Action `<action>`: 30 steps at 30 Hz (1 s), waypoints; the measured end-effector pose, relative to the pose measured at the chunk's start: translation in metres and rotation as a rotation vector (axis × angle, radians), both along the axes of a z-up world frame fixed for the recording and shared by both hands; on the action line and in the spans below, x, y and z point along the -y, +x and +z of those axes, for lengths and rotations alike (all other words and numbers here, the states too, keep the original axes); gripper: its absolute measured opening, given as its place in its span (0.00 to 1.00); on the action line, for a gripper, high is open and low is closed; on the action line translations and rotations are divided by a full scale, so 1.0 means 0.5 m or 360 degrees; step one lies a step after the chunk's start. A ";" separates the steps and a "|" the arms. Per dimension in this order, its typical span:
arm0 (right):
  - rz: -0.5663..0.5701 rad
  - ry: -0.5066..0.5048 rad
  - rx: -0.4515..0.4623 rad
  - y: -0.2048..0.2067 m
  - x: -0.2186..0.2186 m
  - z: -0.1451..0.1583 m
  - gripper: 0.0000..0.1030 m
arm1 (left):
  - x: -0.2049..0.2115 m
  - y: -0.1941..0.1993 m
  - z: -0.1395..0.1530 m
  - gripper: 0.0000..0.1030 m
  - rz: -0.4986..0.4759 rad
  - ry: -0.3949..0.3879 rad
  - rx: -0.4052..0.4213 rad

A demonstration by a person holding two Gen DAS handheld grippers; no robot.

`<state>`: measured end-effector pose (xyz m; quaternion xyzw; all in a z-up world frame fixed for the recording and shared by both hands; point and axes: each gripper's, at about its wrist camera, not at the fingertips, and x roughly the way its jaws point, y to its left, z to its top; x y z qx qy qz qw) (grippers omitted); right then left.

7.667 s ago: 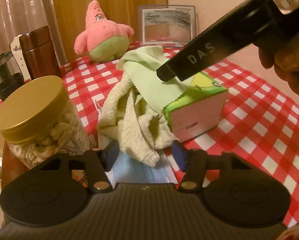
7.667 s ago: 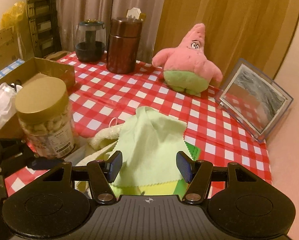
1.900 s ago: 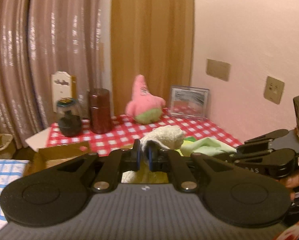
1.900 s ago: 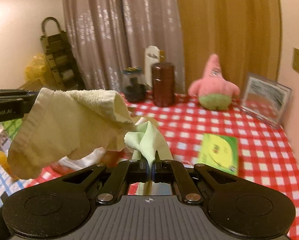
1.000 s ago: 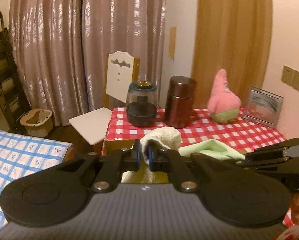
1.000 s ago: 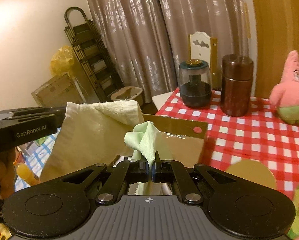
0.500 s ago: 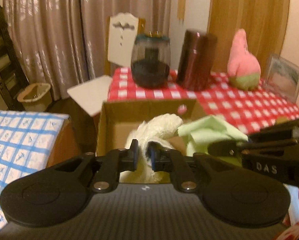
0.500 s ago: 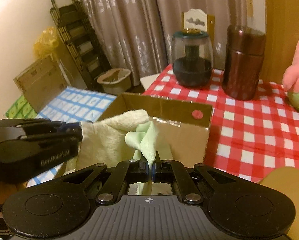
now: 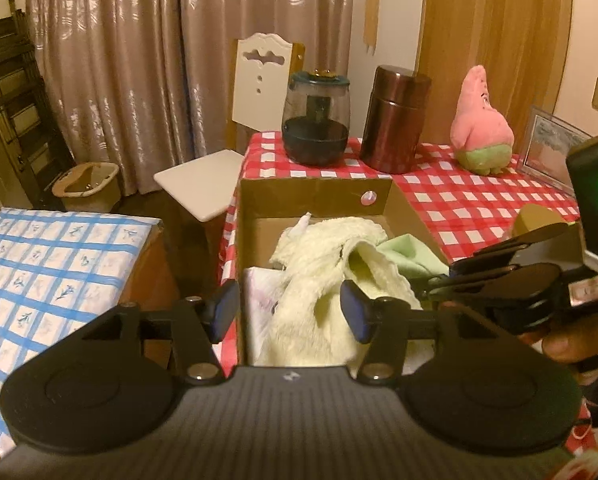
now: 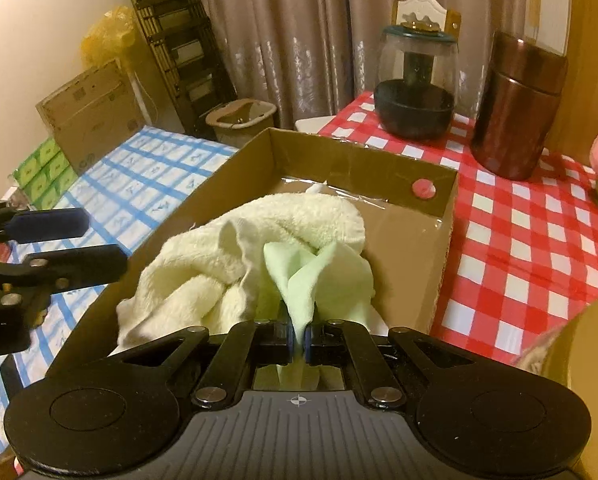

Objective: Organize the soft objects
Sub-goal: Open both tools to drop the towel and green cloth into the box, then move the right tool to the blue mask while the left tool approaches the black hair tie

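In the cardboard box (image 10: 415,236) at the table's (image 9: 479,200) edge I see the cream towel (image 10: 227,264) lying crumpled, with the pale green cloth (image 10: 323,276) bunched against it — both inside the walls. My left gripper (image 9: 289,312) has just been opening and its fingers stand apart above the towel, pressing on nothing. My right gripper's (image 10: 297,342) fingers have eased slightly but sit nearly together, a fold of the green cloth pinched between them — the rest drapes into the box.
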<state>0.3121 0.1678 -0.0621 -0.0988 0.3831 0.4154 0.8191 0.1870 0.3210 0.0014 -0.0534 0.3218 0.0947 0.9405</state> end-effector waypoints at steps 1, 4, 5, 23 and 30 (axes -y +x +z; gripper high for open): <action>0.0002 0.0014 0.0004 -0.005 0.006 0.005 0.26 | 0.002 -0.012 0.006 0.55 0.0014 -0.0010 0.0010; -0.0012 0.0075 0.0055 -0.028 0.032 0.028 0.58 | 0.008 -0.041 0.020 0.63 0.0050 -0.0060 0.0043; -0.0012 0.0100 0.0068 -0.036 0.042 0.037 0.58 | 0.011 -0.048 0.025 0.64 0.0065 -0.0070 0.0051; -0.0335 0.0205 0.0267 -0.236 0.385 0.159 0.58 | 0.229 -0.177 0.114 0.84 -0.0052 -0.0055 0.0212; -0.0497 0.0199 0.0277 -0.286 0.516 0.166 0.58 | 0.343 -0.185 0.116 0.84 -0.0108 -0.0027 0.0276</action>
